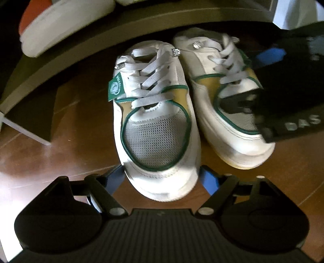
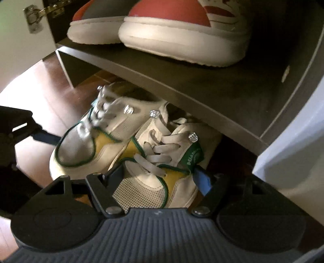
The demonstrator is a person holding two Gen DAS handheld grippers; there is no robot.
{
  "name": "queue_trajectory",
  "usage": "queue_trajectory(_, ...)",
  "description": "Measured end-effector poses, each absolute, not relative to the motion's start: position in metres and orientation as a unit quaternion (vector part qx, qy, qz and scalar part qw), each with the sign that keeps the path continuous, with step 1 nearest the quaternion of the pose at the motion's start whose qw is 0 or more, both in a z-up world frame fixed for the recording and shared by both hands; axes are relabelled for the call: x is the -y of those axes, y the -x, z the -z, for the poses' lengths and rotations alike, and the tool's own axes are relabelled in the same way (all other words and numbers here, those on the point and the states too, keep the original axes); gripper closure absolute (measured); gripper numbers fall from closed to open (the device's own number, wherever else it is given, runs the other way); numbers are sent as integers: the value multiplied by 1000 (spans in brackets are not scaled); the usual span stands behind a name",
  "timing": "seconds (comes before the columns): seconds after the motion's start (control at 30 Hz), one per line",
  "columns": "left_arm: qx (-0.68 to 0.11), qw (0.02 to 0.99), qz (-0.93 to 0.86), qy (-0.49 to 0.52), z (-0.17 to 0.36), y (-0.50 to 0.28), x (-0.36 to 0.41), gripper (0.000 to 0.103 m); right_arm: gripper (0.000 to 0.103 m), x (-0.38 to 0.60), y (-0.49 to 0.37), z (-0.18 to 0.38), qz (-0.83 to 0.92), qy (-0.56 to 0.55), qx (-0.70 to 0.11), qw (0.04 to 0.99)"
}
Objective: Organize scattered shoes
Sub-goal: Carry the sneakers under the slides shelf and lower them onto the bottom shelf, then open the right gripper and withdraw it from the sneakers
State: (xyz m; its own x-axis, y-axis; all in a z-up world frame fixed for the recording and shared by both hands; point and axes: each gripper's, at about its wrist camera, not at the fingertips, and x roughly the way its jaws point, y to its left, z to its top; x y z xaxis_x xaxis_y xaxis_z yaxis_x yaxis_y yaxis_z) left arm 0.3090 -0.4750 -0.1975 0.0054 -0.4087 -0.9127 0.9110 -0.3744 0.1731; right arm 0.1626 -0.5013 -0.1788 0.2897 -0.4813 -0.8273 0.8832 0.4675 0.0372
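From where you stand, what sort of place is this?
Probably a home shoe cabinet: a dark shelf holds red-and-white sneakers, a white-and-green pair sits on the wooden floor beneath, and a door hinge shows.

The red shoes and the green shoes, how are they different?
The red shoes sit up on the shelf; the green shoes stand on the wooden floor beneath it. The red shoes have red toes; the green shoes have grey mesh toes with green piping and yellow patches. Sparkly lace charms show only on the green shoes. Both pairs have thick white soles.
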Motion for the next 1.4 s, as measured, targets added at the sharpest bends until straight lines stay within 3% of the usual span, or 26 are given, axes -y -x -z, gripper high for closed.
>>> queue_trajectory(0.13,-259,481,666,-508,191,-316,442,26,43,472,-155,159,443,-281,-388,757)
queue_trajectory(0.17,-256,469,668,-518,193,-317,432,27,53,465,-156,156,435,-291,-392,757)
queue_trajectory(0.2,-256,460,669,-524,194,-317,428,28,72,457,-158,154,425,-302,-398,755)
queue_trajectory(0.27,-260,442,678,-526,199,-318,427,29,89,444,-170,162,393,-341,-419,744)
queue_trajectory(0.3,-260,439,681,-525,200,-317,429,29,93,440,-177,166,380,-361,-427,737)
queue_trajectory(0.57,-271,429,695,-509,205,-305,462,30,95,451,-158,182,446,-440,-408,664)
queue_trajectory(1.03,-237,449,702,-499,211,-293,507,30,94,474,-169,167,495,-367,-399,679)
queue_trajectory(1.3,-299,540,644,-451,178,-306,473,29,91,452,-168,139,459,-333,-424,706)
queue_trajectory(1.4,-367,572,603,-417,145,-310,427,29,81,411,-152,97,427,-310,-450,720)
